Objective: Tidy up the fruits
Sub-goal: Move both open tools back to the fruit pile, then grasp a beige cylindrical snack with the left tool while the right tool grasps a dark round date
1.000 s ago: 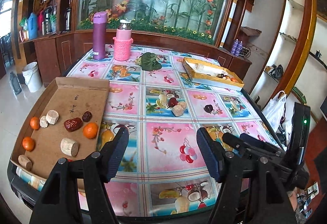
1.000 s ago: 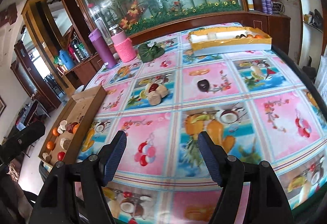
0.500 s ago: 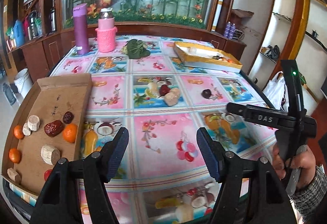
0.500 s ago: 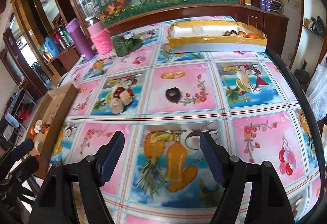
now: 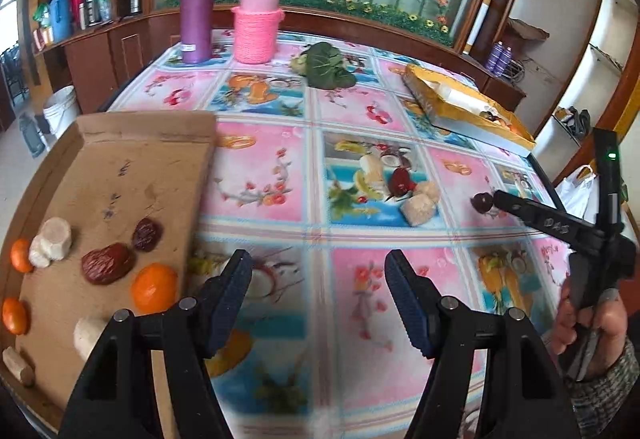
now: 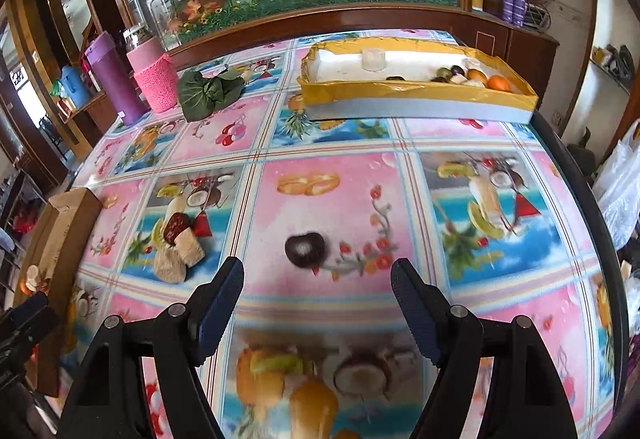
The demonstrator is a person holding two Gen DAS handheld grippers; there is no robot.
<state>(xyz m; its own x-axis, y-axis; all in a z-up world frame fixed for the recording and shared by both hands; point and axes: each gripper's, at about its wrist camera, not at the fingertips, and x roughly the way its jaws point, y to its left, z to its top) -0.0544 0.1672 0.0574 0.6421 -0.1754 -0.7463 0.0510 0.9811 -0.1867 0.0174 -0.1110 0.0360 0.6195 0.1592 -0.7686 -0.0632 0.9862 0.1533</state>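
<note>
A dark round fruit (image 6: 305, 249) lies on the fruit-print tablecloth just ahead of my open, empty right gripper (image 6: 316, 305); it also shows in the left wrist view (image 5: 482, 202). A red date (image 6: 175, 227) and two pale chunks (image 6: 180, 255) lie to its left. My left gripper (image 5: 318, 293) is open and empty over the table, beside a brown cardboard tray (image 5: 132, 159) that holds oranges (image 5: 154, 287), dates (image 5: 107, 263) and pale chunks. A yellow tray (image 6: 416, 103) at the far right holds several fruits.
A purple flask (image 5: 196, 9), a pink-sleeved jar (image 5: 258, 25) and a green leaf bundle (image 5: 326, 67) stand at the table's far side. The right-hand table edge (image 6: 576, 175) is close, with white bags beyond it.
Both grippers have moved forward over the table. The right gripper has come closer to the dark round fruit. Both stay open.
</note>
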